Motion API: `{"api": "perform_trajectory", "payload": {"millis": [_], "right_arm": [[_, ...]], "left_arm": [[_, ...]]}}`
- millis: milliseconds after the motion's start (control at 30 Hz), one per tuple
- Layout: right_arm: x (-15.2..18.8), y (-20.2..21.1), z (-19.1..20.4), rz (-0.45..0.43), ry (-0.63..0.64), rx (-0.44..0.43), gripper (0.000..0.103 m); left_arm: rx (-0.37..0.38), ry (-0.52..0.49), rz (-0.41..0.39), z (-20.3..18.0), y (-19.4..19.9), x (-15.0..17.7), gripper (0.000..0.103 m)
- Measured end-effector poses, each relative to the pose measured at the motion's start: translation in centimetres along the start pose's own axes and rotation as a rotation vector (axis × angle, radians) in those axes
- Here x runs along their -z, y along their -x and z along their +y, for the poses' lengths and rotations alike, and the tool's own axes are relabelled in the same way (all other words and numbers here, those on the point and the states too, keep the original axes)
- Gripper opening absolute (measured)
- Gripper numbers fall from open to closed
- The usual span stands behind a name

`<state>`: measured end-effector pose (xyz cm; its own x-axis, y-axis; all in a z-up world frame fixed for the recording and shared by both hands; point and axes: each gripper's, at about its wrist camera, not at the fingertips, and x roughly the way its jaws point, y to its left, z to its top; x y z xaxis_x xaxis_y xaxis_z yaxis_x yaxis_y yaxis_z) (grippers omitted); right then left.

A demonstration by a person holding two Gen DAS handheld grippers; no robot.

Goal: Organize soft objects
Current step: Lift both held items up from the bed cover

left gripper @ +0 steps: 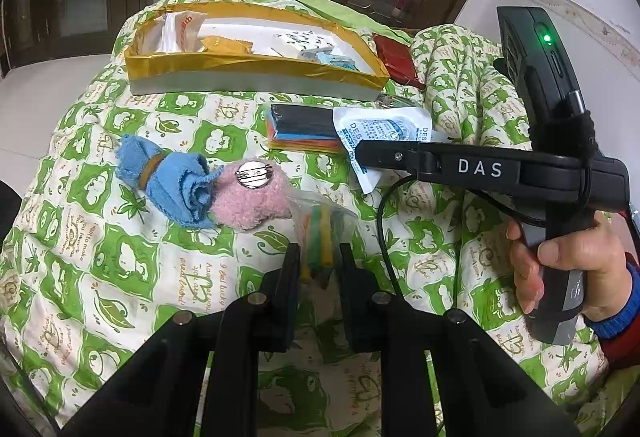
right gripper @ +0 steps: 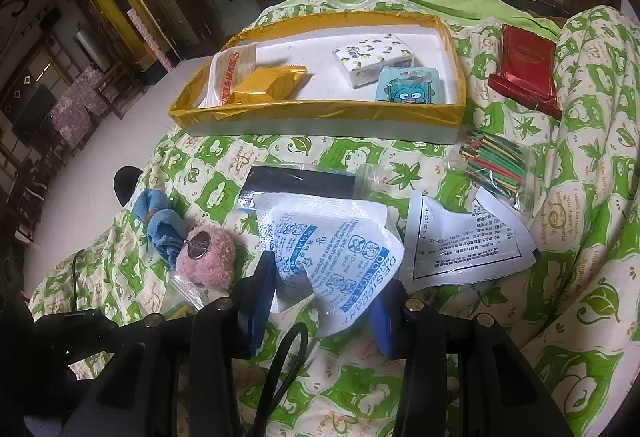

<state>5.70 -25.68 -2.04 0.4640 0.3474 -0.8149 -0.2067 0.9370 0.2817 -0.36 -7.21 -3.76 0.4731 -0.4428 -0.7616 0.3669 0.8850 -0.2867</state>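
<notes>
Sitting at the far side of the green-and-white quilt [right gripper: 320,389], your gold-rimmed tray [right gripper: 320,111] holds a yellow snack packet [right gripper: 268,83], a clear zip bag with red print [right gripper: 230,71], a small tissue pack [right gripper: 374,57] and a blue cartoon sachet [right gripper: 406,87] — a red foil packet [right gripper: 526,71] lies outside it, to the right. Your right gripper [right gripper: 324,293] is clamped on the white desiccant sachet [right gripper: 332,253], lifted near the black-topped stack of coloured sheets [left gripper: 304,129]. Your left gripper [left gripper: 319,257] is closed on the clear bag of coloured sticks [left gripper: 320,237], though the plastic blurs its edge. Just beside lie the pink plush [left gripper: 252,197] and rolled blue cloth [left gripper: 176,181], touching. Dark wood-and-glass doors stand behind, over a pale floor.
</notes>
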Motion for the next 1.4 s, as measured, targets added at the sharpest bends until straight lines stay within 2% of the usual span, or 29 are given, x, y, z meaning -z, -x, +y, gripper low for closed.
{"api": "perform_trajectory", "payload": {"millis": [1400], "right_arm": [[-0.29, 0.52, -0.15, -0.014, -0.007, -0.004, 0.046]], "left_arm": [[-0.008, 0.007, -0.021, 0.30, 0.59, -0.38, 0.017]]}}
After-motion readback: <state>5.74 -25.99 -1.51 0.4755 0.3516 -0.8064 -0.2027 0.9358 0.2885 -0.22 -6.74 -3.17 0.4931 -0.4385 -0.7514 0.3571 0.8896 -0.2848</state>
